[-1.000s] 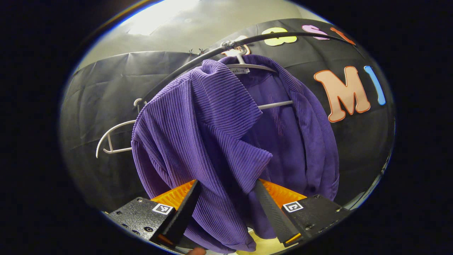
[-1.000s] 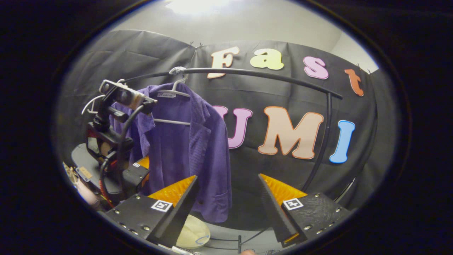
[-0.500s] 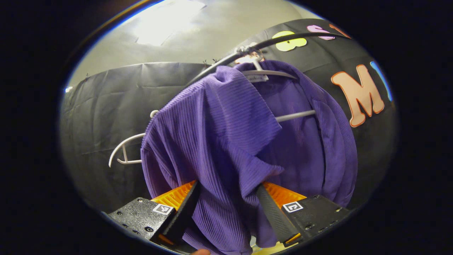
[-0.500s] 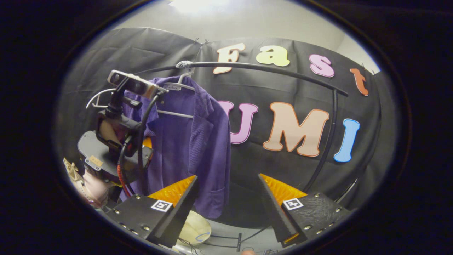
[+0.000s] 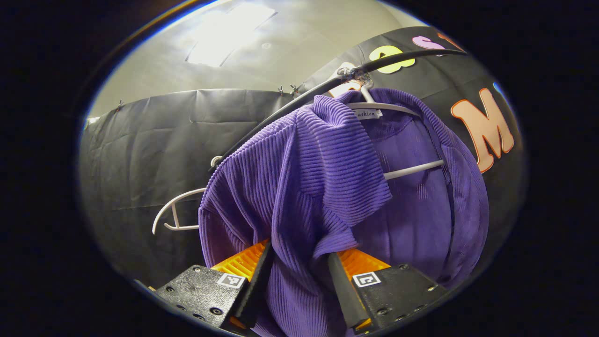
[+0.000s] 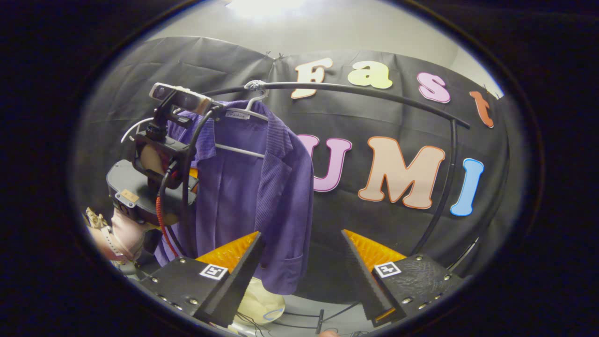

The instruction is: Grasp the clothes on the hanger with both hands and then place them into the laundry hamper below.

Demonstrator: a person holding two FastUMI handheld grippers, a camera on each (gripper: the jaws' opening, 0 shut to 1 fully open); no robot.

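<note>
The purple ribbed corduroy jacket (image 5: 327,187) is hanging on its white hanger (image 5: 398,171) at twelve o'clock, the left gripper (image 5: 294,281) pinching its front panel while the right gripper (image 6: 299,267) is waiting spread wide, the cream hamper (image 6: 262,299) unfilled.

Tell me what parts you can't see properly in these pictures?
- Left hand-held gripper, left gripper view: its fingertips are buried in the purple jacket, so its grip is unclear.
- Laundry hamper, right gripper view: mostly behind the right hand-held gripper.
- White hanger: largely covered by the jacket.
</note>
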